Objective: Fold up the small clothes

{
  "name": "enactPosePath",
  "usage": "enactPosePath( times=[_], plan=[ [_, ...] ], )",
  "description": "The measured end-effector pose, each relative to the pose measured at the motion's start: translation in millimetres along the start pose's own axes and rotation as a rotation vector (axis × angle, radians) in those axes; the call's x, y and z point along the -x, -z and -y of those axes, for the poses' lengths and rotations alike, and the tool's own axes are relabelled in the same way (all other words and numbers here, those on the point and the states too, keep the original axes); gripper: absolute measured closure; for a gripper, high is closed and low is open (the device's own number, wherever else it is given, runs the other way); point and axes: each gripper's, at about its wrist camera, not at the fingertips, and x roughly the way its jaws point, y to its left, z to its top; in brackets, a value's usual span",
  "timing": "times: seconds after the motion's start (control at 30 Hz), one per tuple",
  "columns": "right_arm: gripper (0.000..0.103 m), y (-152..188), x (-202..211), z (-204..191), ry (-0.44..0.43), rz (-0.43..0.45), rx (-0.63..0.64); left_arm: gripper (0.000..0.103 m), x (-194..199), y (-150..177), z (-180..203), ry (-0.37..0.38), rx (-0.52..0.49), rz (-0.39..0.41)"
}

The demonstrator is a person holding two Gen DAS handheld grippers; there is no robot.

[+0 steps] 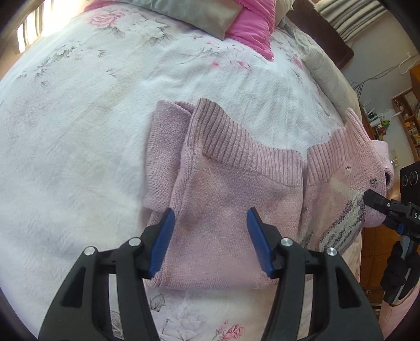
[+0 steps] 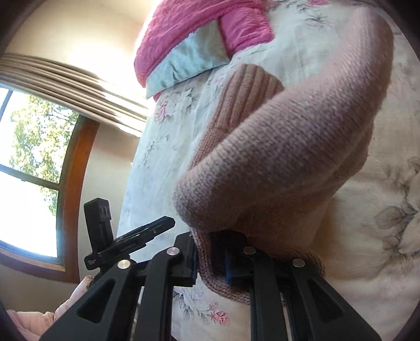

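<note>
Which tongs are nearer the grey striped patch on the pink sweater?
Right. The right tongs grip the sweater at the grey striped patch; the left tongs hang open over the plain pink part beside it.

We see a floral bedspread (image 1: 78, 110), pink and grey pillows (image 1: 244, 23) far off, a wood-framed window (image 2: 39, 168) left, bookshelves (image 1: 409, 118) right.

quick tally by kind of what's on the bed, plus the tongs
Pink knit sweater: 1
Pillows, grey-green and grey striped: 2
Bright pink cloth: 1
Floral bedspread: 1
Tongs, left and right: 2
Total: 7
</note>
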Motion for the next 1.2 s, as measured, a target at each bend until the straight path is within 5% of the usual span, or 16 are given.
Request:
enactPosePath(
  times=[0.17, 0.43, 0.57, 0.9, 1.0, 1.2],
  plan=[
    [0.088, -2.1, -66.2, -26.8, 0.067, -0.117, 0.054, 0.046, 8.3, 0.4, -21.6, 0.011, 0.051, 0.012],
    [0.081, -1.8, -124.9, -12.3, 0.164, -0.201, 0.012, 0.046, 7.1, 0.3, -32.6, 0.068, 0.088, 0.007],
    [0.056, -5.2, -115.2, -25.9, 0.153, -0.194, 0.051, 0.046, -1.3, -3.3, -26.6, 0.115, 0.104, -0.01],
    [0.026, 0.3, -4.3, -39.0, 0.17, 0.03, 0.125, 0.043, -23.0, -23.6, 4.9, 0.265, 0.131, -0.029],
    [0.026, 17.6, -7.6, -13.8, 0.212, -0.01, 0.126, 0.043, -31.7, -29.0, 9.7, 0.276, 0.138, -0.05],
    [0.031, 40.1, -38.7, 21.1, 0.163, -0.041, 0.057, 0.042, -39.9, -34.7, 16.9, 0.303, 0.149, -0.07]
  ],
)
